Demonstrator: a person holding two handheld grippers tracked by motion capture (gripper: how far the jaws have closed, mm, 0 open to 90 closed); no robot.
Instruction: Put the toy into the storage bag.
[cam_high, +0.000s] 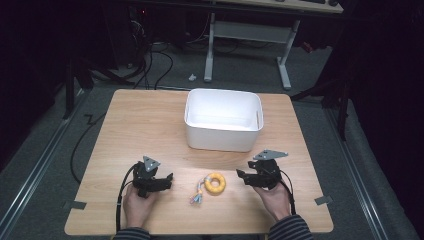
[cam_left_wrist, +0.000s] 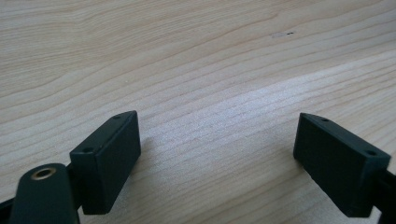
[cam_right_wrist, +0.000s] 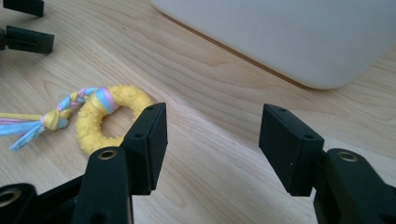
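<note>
Ring toy (cam_high: 215, 183) on table (cam_high: 150, 125) between spread left claw (cam_high: 167, 180) and spread right claw (cam_high: 242, 176); white bin (cam_high: 223, 120) behind.

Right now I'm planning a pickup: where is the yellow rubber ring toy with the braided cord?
In the high view the yellow rubber ring toy lies on the wooden table between both claws, before the white plastic bin.

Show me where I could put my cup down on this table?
Bare wood lies left and right of the white bin, out to the table edges. It is crowded in front, where the yellow ring toy lies between the left hand-held gripper and right hand-held gripper.
</note>
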